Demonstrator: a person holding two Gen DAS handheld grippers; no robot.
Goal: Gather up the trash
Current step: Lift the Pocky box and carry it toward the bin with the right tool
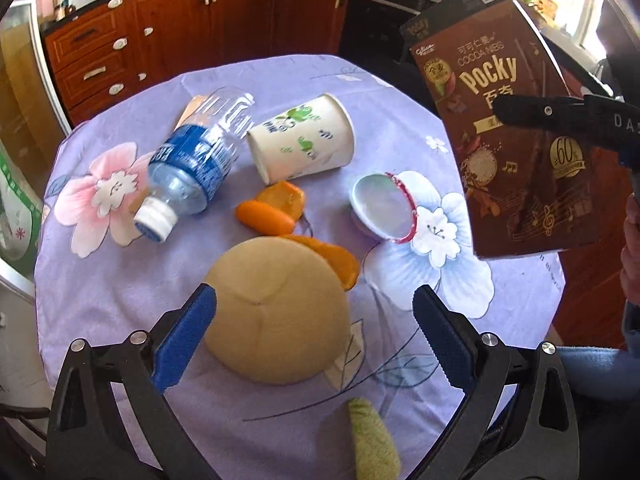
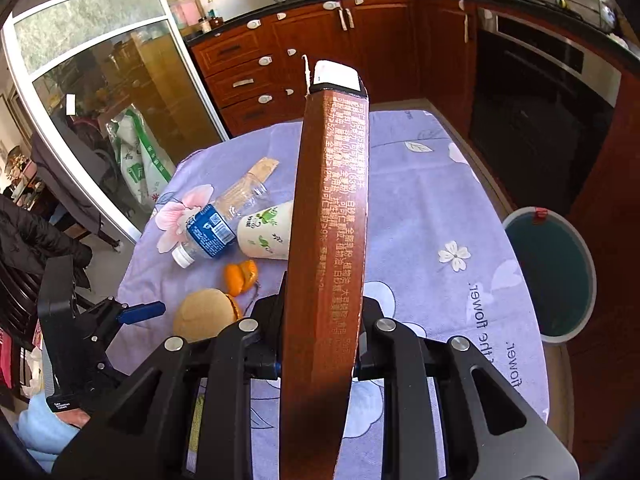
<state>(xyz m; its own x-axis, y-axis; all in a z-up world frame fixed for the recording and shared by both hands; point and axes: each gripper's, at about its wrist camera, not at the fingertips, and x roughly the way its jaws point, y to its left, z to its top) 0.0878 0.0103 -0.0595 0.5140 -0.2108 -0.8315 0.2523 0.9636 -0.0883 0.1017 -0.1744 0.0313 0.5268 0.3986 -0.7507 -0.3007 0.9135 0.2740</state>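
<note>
My right gripper (image 2: 320,360) is shut on a brown Pocky box (image 2: 328,240) and holds it above the table; the box also shows at the right of the left wrist view (image 1: 508,132). My left gripper (image 1: 314,332) is open, its blue pads on either side of a tan dome-shaped thing (image 1: 276,312) lying on the cloth. Beyond lie orange peels (image 1: 272,212), a plastic water bottle (image 1: 192,168) on its side, a paper cup (image 1: 304,140) on its side and a small yogurt cup (image 1: 384,208).
The table has a purple flowered cloth (image 1: 120,300). A bin with a teal liner (image 2: 556,272) stands on the floor right of the table. A green-yellow item (image 1: 372,440) lies near the front edge. Wooden cabinets (image 1: 200,32) and an oven (image 2: 540,112) stand behind.
</note>
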